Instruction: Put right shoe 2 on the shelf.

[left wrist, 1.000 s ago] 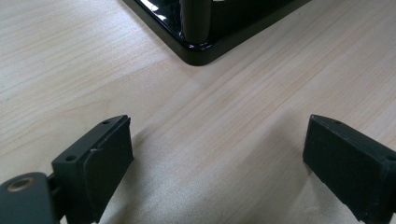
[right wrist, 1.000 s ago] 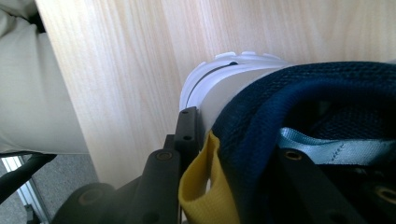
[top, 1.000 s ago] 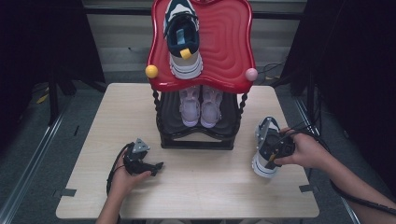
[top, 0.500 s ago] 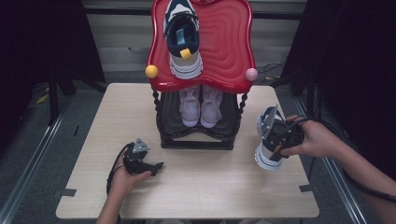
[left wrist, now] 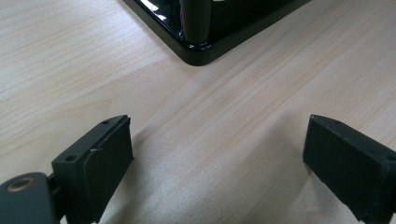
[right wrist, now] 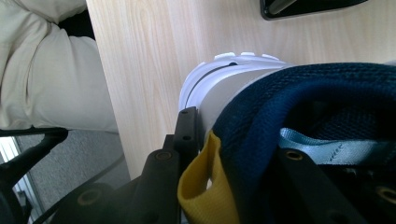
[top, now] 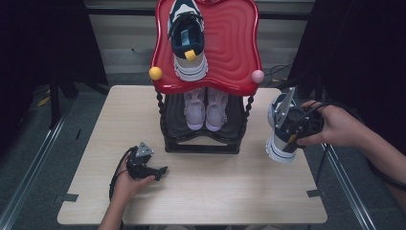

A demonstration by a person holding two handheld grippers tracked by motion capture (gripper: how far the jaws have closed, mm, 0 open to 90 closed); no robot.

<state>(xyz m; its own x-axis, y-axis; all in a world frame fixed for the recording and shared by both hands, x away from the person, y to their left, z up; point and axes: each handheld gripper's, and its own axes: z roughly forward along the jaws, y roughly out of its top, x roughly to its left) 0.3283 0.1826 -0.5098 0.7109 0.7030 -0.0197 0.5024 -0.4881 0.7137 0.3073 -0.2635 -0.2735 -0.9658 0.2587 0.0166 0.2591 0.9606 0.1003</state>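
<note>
A white and navy sneaker [top: 279, 142] with a yellow heel tab [right wrist: 204, 188] hangs toe-down above the table's right side. My right gripper [top: 293, 125] is shut on its heel collar; in the right gripper view one jaw presses the white heel and the other sits inside the navy opening of the sneaker [right wrist: 299, 93]. A matching sneaker [top: 187, 40] lies on the red top [top: 230, 52] of the black shoe rack. My left gripper [top: 160, 170] rests on the table in front of the rack's left corner, its jaws [left wrist: 217, 154] open over bare wood.
A pale pink pair of shoes [top: 206, 108] stands on the rack's lower shelf. The rack's glossy black base corner [left wrist: 201, 46] lies just ahead of the left gripper. The wooden table [top: 215, 191] has open room along its front. Dark curtains hang at both sides.
The right gripper has lifted the sneaker off the table and carried it upward. The left gripper has stayed put.
</note>
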